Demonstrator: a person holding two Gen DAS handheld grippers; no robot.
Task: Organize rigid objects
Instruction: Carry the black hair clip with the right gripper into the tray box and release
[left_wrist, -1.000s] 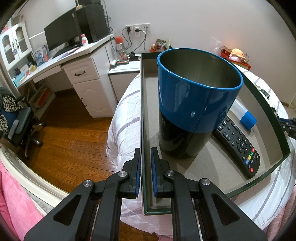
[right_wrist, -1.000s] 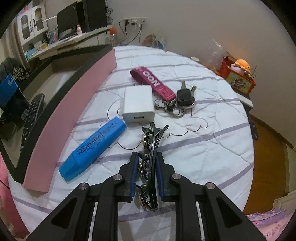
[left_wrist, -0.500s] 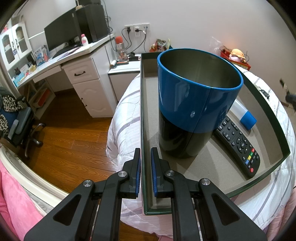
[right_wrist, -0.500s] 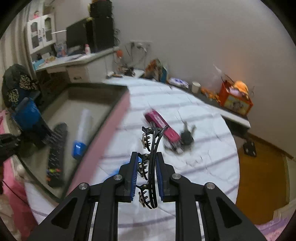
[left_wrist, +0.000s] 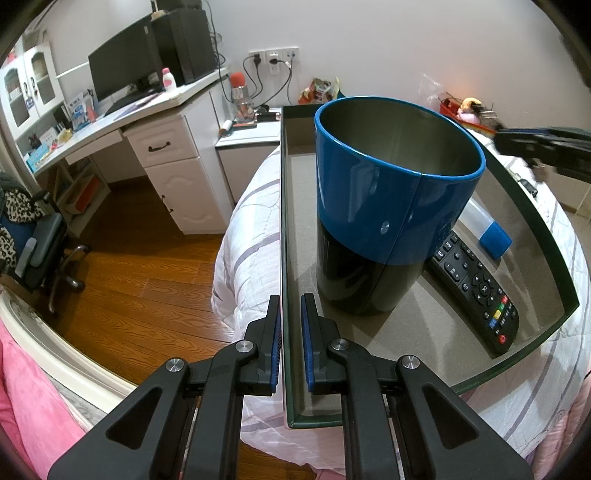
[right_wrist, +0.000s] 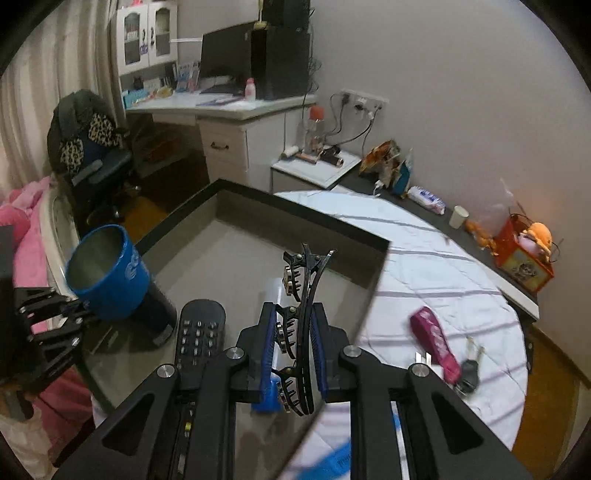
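Note:
My right gripper (right_wrist: 293, 314) is shut on a black toothed hair clip (right_wrist: 306, 273), which hangs above the dark-rimmed tray (right_wrist: 295, 206). In the tray stand a blue and black cup (right_wrist: 110, 273) and a black remote (right_wrist: 201, 332); a white tube with a blue cap (right_wrist: 271, 291) shows partly behind the fingers. My left gripper (left_wrist: 291, 306) is shut on the tray's left wall (left_wrist: 286, 221), just in front of the cup (left_wrist: 388, 206). The remote (left_wrist: 476, 291) and the blue cap (left_wrist: 493, 238) lie to the cup's right.
On the white bedspread right of the tray lie a pink key strap (right_wrist: 436, 339) with keys (right_wrist: 469, 369) and a blurred blue marker (right_wrist: 332, 458). A desk (left_wrist: 147, 107), a nightstand (right_wrist: 317, 166) and an office chair (right_wrist: 92, 147) stand beyond on the wood floor.
The right gripper has lifted the hair clip off the bedspread and carried it left, over the tray. The left gripper has kept still on the tray wall.

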